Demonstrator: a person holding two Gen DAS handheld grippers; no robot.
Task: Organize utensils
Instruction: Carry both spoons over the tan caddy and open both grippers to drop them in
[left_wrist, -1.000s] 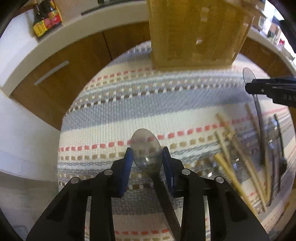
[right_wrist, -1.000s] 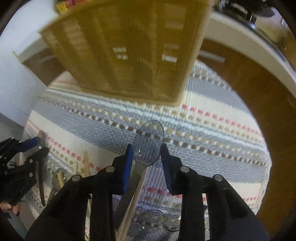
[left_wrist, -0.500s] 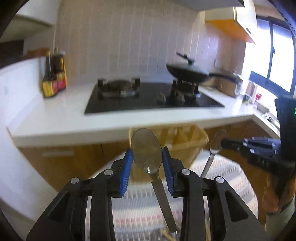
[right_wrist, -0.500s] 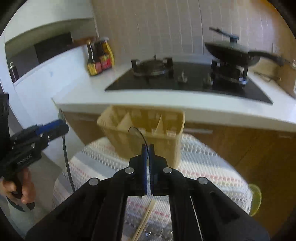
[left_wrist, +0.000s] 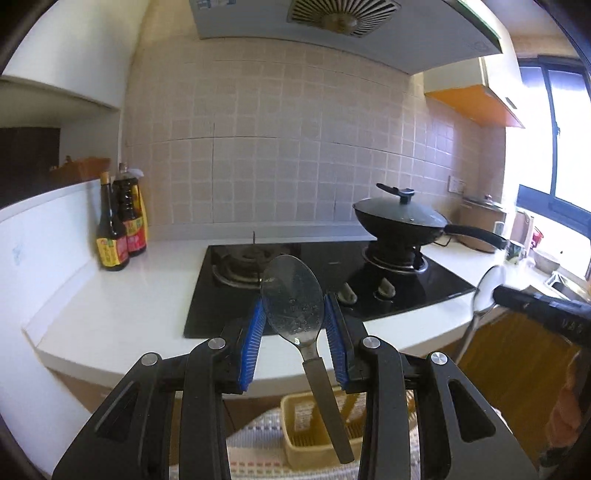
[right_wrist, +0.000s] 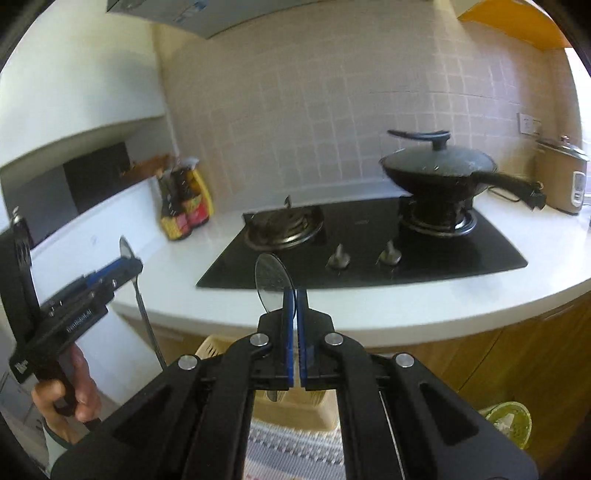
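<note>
My left gripper (left_wrist: 294, 325) is shut on a metal spoon (left_wrist: 293, 295), bowl up, handle hanging down over the yellow slatted utensil basket (left_wrist: 306, 439). My right gripper (right_wrist: 295, 314) is shut on a second metal spoon (right_wrist: 272, 277), held edge-on with its bowl up, above the same basket (right_wrist: 295, 406). Each gripper shows in the other's view: the right gripper (left_wrist: 517, 299) with its spoon at the right edge, the left gripper (right_wrist: 122, 266) with its spoon at the left. Both are raised high above the striped mat (left_wrist: 258, 454).
A white counter (left_wrist: 147, 295) carries a black gas hob (left_wrist: 332, 280), a lidded black wok (left_wrist: 402, 221) and sauce bottles (left_wrist: 118, 229). Wooden cabinet fronts (right_wrist: 498, 362) stand below. A green bowl (right_wrist: 511, 421) sits low right. A rice cooker (right_wrist: 561, 181) stands at far right.
Both grippers lifted off the mat with their spoons and tilted up, so the views now face the hob and wall. The right spoon turned edge-on between the fingers.
</note>
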